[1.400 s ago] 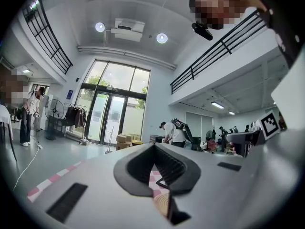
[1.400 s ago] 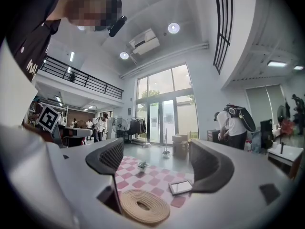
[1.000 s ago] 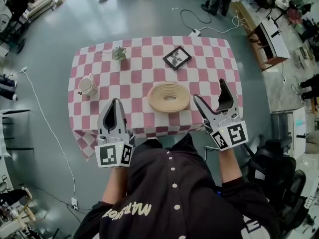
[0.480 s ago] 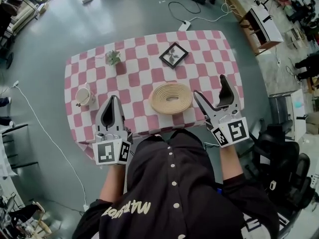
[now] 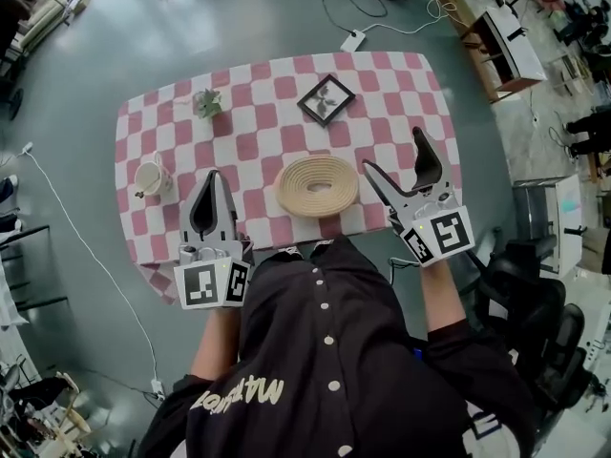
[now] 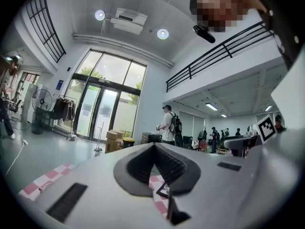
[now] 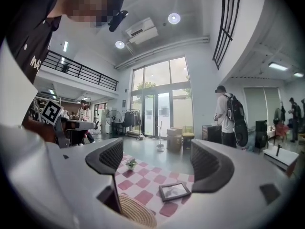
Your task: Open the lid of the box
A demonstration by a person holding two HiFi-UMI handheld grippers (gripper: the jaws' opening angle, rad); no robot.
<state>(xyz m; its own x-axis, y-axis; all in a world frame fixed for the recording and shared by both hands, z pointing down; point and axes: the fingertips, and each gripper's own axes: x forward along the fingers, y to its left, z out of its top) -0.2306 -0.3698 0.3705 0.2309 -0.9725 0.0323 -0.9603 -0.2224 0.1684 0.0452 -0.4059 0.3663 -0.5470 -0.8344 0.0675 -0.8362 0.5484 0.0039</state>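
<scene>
The checkered table [image 5: 382, 93] carries the woven box [image 5: 317, 185] near its 6 o'clock edge, with the lid seated. The right gripper [image 5: 394, 153] is held wide open at the box's 3 o'clock. The left gripper [image 5: 210, 177] is held closed and empty at its 9 o'clock. If the lid is pinched from one side only, the whole box may be dragged or tipped. Against the earlier frame, the table is seen shifted toward 9 o'clock, and the box is left untouched.

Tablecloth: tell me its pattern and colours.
The tablecloth is checked in pink and white squares. It shows best in the head view.
</scene>
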